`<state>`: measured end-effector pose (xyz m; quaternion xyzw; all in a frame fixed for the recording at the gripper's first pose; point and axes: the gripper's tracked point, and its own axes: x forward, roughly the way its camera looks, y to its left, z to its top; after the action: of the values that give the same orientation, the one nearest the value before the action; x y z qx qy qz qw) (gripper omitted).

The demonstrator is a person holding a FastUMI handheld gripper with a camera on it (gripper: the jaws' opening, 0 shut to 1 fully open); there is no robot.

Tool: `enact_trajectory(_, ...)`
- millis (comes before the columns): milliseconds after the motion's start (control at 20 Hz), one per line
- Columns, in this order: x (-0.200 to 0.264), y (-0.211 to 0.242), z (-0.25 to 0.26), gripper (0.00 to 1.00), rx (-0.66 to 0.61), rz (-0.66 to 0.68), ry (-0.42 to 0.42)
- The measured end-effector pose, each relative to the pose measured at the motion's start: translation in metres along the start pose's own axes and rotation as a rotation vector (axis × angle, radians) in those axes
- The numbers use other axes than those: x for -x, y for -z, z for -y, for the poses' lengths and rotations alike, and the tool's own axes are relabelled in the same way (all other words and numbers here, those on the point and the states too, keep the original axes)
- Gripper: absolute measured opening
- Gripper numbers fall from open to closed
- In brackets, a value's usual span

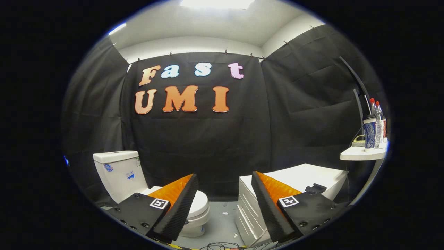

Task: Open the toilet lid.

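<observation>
Black-draped booth, grey floor (222, 222). Your gripper (224, 180) spread wide, holding nothing. Toilet (121, 173) sits beyond left finger, well apart — lid (199, 205) down, untouched. Task not begun — approach and lift remain.

Nothing here reads clearly. The toilet tank (119, 173) at far left carries small stickers, too small to make out, and the bottles (377, 121) on the right shelf (360, 154) show blurred labels.

tongs (223, 194): fingers spread, holding nothing | toilet (138, 184): beyond left finger, lid (199, 203) down | cabinet (298, 180): beyond right finger
</observation>
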<state>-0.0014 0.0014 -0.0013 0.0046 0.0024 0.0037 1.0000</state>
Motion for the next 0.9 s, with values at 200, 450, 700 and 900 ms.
enact_trajectory(200,0.0002,0.0010,-0.0015,0.99,0.002,-0.001,-0.002)
enact_trajectory(450,-0.0002,0.0016,-0.0015,0.99,-0.002,-0.006,-0.005)
enact_trajectory(700,0.0009,0.0001,-0.0022,0.99,0.000,0.001,-0.003)
enact_trajectory(900,0.0015,-0.0023,-0.0011,0.99,0.004,0.009,0.001)
